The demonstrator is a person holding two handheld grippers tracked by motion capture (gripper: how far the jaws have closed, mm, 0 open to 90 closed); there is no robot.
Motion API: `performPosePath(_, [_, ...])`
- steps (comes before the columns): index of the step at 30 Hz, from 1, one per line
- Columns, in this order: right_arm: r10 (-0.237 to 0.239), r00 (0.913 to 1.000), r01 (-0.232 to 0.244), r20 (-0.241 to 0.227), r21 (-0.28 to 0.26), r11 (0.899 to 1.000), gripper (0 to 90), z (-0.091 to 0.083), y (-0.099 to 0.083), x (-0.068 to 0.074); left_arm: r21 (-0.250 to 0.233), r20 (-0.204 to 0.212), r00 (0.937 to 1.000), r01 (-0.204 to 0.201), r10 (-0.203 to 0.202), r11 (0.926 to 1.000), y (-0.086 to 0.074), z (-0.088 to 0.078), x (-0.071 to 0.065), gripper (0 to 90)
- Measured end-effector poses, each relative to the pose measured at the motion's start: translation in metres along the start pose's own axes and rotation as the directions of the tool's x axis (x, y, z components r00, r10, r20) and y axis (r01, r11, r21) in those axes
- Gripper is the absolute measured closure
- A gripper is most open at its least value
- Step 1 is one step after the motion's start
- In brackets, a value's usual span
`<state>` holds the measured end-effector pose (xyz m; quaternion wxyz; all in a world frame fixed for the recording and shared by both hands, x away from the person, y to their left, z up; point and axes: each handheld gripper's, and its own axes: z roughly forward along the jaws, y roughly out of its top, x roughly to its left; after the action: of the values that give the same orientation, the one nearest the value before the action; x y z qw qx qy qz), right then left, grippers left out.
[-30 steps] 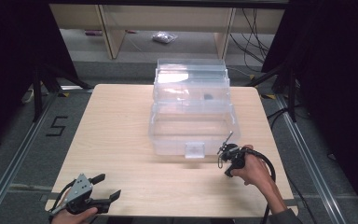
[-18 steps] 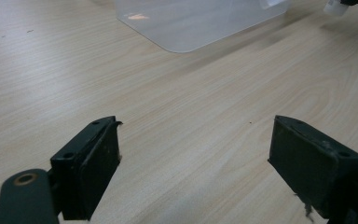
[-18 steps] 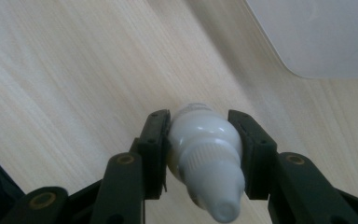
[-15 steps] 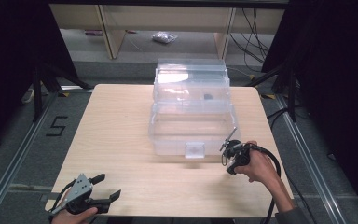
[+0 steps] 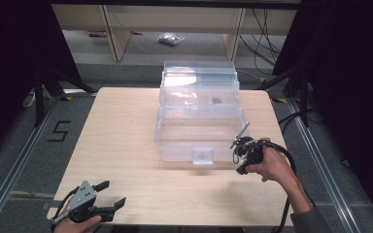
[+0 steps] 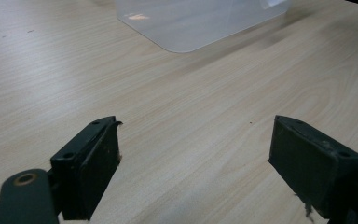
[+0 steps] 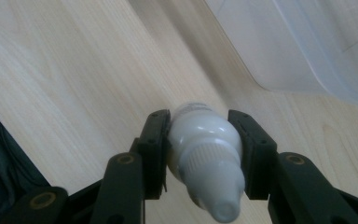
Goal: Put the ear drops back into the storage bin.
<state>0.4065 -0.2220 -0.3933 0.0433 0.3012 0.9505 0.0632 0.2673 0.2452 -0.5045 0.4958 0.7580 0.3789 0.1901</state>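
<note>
A clear plastic box [image 5: 199, 127] with its lid raised stands at the middle of the wooden table [image 5: 121, 136]. My right gripper [image 5: 241, 155] hovers just off the box's near right corner, shut on a small white bottle [image 7: 206, 151] whose cap points back at the camera. The box's corner [image 7: 307, 42] lies just beyond it in the right gripper view. My left gripper [image 5: 110, 195] rests at the table's near left edge, jaws wide apart with nothing between them. One of its fingers [image 6: 95, 168] hangs over bare wood, with the box [image 6: 191, 21] far ahead.
A small dark object [image 5: 216, 101] lies inside the box's rear part. Black curtains and metal rails flank the table. A shelf unit and a plastic bag [image 5: 170, 39] sit on the floor behind. Cables [image 5: 291, 160] trail from the right gripper.
The right gripper with the bottle has drifted slightly to the right and toward the person beside the box's corner. The left gripper has stayed put.
</note>
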Motion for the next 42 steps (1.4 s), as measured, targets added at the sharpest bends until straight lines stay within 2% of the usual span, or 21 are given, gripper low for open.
performPosePath(1, [0.005, 1.0000, -0.005, 0.002, -0.015, 1.000, 60.2, -0.001, 0.000, 0.000, -0.001, 0.001, 1.0000, 0.000, 0.000, 1.0000, 0.000, 0.000, 0.000, 15.4])
performPosePath(2, [-0.006, 0.9999, 0.005, -0.010, -0.015, 1.000, 60.1, -0.003, 0.000, 0.000, 0.001, 0.001, 1.0000, 0.000, 0.000, 1.0000, 0.000, 0.000, 0.000, 15.3])
performPosePath(4, [-0.007, 1.0000, 0.007, -0.005, -0.009, 1.000, 60.2, -0.006, 0.001, -0.001, 0.000, 0.000, 1.0000, 0.000, 0.000, 1.0000, 0.000, 0.000, 0.000, 15.4])
performPosePath(5, [0.010, 0.9999, -0.010, -0.008, -0.029, 1.000, 60.2, -0.006, 0.001, -0.001, 0.000, 0.000, 1.0000, -0.001, 0.001, 1.0000, 0.000, 0.000, 0.000, 15.4])
performPosePath(6, [0.000, 1.0000, 0.000, -0.006, -0.032, 0.999, 60.1, -0.007, 0.002, -0.003, 0.000, 0.001, 1.0000, -0.001, 0.001, 1.0000, 0.000, 0.000, 0.000, 15.4])
performPosePath(8, [0.015, 0.9999, -0.015, -0.005, -0.032, 0.999, 60.2, -0.010, 0.003, -0.002, 0.000, 0.000, 1.0000, -0.001, 0.001, 1.0000, 0.000, 0.000, 0.000, 15.3])
performPosePath(9, [-0.011, 0.9999, 0.011, -0.002, -0.032, 0.999, 60.2, -0.011, 0.004, -0.004, 0.001, -0.001, 1.0000, 0.000, 0.000, 1.0000, 0.000, 0.000, 0.000, 15.3])
performPosePath(11, [0.017, 0.9998, -0.017, -0.006, -0.028, 0.999, 60.2, -0.012, 0.005, -0.003, 0.000, 0.000, 1.0000, 0.000, 0.000, 1.0000, 0.000, 0.000, 0.000, 15.3])
performPosePath(13, [-0.010, 0.9999, 0.010, -0.003, -0.026, 1.000, 60.2, -0.013, 0.006, -0.005, 0.001, 0.000, 1.0000, 0.002, -0.002, 1.0000, 0.000, 0.000, 0.000, 15.3])
performPosePath(17, [0.019, 0.9998, -0.019, 0.001, -0.017, 1.000, 60.2, -0.018, 0.008, -0.005, 0.001, 0.001, 1.0000, 0.002, -0.002, 1.0000, 0.000, 0.000, 0.000, 15.3])
performPosePath(18, [0.005, 0.9999, -0.005, -0.012, -0.019, 1.000, 60.2, -0.020, 0.010, -0.005, -0.001, -0.001, 1.0000, 0.006, -0.006, 1.0000, 0.000, 0.000, 0.000, 15.3])
performPosePath(20, [0.008, 0.9999, -0.009, -0.006, -0.024, 1.000, 60.1, -0.023, 0.011, -0.007, -0.003, 0.000, 1.0000, 0.008, -0.008, 1.0000, 0.000, 0.000, 0.000, 15.3])
performPosePath(23, [-0.011, 0.9998, 0.011, -0.016, -0.032, 0.999, 60.2, -0.028, 0.015, -0.009, -0.003, 0.001, 1.0000, 0.007, -0.007, 1.0000, 0.000, 0.000, 0.000, 15.3])
performPosePath(27, [0.013, 0.9998, -0.014, -0.016, -0.023, 1.000, 60.2, -0.035, 0.019, -0.008, 0.003, -0.006, 1.0000, 0.007, -0.007, 1.0000, 0.000, 0.000, 0.000, 15.3])
performPosePath(28, [-0.015, 0.9998, 0.015, -0.014, -0.031, 0.999, 60.2, -0.036, 0.021, -0.011, 0.002, -0.005, 1.0000, 0.007, -0.007, 1.0000, 0.000, 0.000, 0.000, 15.3])
performPosePath(29, [0.005, 0.9999, -0.006, -0.014, -0.029, 1.000, 60.2, -0.038, 0.021, -0.010, -0.002, -0.002, 1.0000, 0.008, -0.008, 1.0000, 0.000, 0.000, 0.000, 15.3])
performPosePath(32, [0.016, 0.9999, -0.016, -0.002, -0.035, 0.999, 60.2, -0.044, 0.025, -0.014, 0.002, -0.005, 1.0000, 0.007, -0.007, 1.0000, 0.000, 0.000, 0.000, 15.3])
performPosePath(33, [0.001, 1.0000, 0.000, 0.005, -0.038, 0.999, 60.2, -0.046, 0.027, -0.017, 0.001, -0.005, 1.0000, 0.008, -0.008, 1.0000, 0.000, 0.000, 0.000, 15.3])
performPosePath(38, [0.031, 0.9995, -0.031, 0.008, -0.047, 0.998, 60.2, -0.052, 0.034, -0.024, 0.001, -0.005, 1.0000, 0.007, -0.007, 1.0000, 0.000, 0.000, 0.000, 15.3])
performPosePath(40, [0.029, 0.9992, -0.027, 0.029, -0.051, 0.998, 60.1, -0.054, 0.038, -0.029, -0.003, 0.002, 1.0000, 0.007, -0.007, 1.0000, 0.000, 0.000, 0.000, 15.3])
performPosePath(42, [0.033, 0.9992, -0.032, 0.022, -0.056, 0.998, 60.2, -0.056, 0.041, -0.032, 0.001, -0.003, 1.0000, 0.006, -0.006, 1.0000, 0.000, 0.000, 0.000, 15.2])
